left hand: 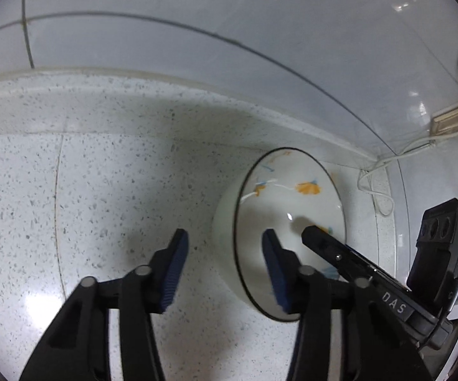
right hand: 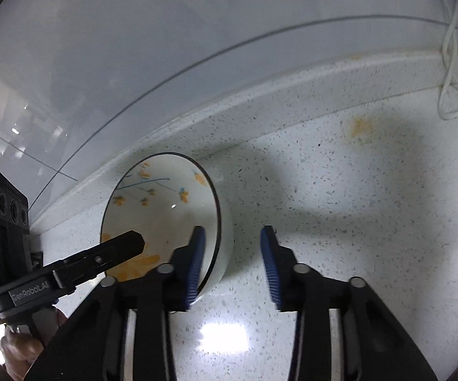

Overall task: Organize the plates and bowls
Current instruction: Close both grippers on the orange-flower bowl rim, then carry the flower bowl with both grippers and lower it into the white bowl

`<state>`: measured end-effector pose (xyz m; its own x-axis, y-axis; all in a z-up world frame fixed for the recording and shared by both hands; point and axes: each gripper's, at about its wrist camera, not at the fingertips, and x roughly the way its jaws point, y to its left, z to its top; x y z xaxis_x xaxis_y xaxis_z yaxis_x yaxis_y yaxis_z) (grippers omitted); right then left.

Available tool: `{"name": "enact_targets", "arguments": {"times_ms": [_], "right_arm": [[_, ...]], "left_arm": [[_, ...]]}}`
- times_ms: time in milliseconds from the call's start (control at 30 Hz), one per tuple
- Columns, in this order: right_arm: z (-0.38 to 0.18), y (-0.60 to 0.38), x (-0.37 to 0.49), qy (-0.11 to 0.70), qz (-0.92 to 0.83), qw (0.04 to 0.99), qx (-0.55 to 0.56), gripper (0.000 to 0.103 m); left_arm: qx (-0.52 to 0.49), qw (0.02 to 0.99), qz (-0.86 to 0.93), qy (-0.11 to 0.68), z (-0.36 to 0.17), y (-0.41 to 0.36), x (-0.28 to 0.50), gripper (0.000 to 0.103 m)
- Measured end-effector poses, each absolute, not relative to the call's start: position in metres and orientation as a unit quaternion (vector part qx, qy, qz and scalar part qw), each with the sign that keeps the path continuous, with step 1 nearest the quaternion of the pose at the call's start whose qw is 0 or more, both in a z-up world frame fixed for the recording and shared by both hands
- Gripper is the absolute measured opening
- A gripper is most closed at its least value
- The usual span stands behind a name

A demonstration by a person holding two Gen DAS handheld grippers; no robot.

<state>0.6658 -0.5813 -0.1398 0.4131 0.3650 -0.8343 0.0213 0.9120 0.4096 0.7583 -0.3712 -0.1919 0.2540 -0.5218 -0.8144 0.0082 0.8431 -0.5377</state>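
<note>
One white bowl (left hand: 292,197) with orange and blue flowers and a dark rim stands on the speckled counter near the back ledge. My left gripper (left hand: 225,233) straddles its left rim, one blue pad inside and one outside, with gaps on both sides, so it is open. In the right wrist view the same bowl (right hand: 165,216) is at the left. My right gripper (right hand: 232,229) straddles its right rim, also open, its pads off the wall. Each view shows a black finger (left hand: 324,241) of the other gripper reaching into the bowl, as with the left one's finger (right hand: 124,244).
The speckled counter (left hand: 102,190) meets a raised ledge and a glossy tiled wall (left hand: 229,16) close behind the bowl. A white cable (right hand: 451,63) hangs in the right corner beside a wall socket (left hand: 448,120). An orange stain (right hand: 360,130) marks the counter. A person's hand (right hand: 16,346) shows at lower left.
</note>
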Motion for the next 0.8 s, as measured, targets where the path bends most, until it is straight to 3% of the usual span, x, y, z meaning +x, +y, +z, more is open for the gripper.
{"name": "enact_targets", "arguments": {"times_ms": [100, 233, 467, 800], "right_arm": [[-0.147, -0.578, 0.672, 0.542, 0.111, 0.812, 0.184, 0.029], [-0.15, -0.572, 0.674, 0.554, 0.116, 0.805, 0.178, 0.017], [-0.141, -0.562, 0.644, 0.563, 0.114, 0.802, 0.165, 0.015], [-0.098, -0.535, 0.536, 0.565, 0.116, 0.804, 0.143, 0.015]], "left_arm": [[-0.244, 0.746, -0.183, 0.592, -0.202, -0.371, 0.763, 0.021], [-0.255, 0.742, -0.184, 0.592, -0.203, -0.369, 0.757, 0.021], [-0.255, 0.742, -0.184, 0.592, -0.182, -0.358, 0.713, 0.021], [-0.255, 0.745, -0.189, 0.587, -0.13, -0.321, 0.602, 0.021]]}}
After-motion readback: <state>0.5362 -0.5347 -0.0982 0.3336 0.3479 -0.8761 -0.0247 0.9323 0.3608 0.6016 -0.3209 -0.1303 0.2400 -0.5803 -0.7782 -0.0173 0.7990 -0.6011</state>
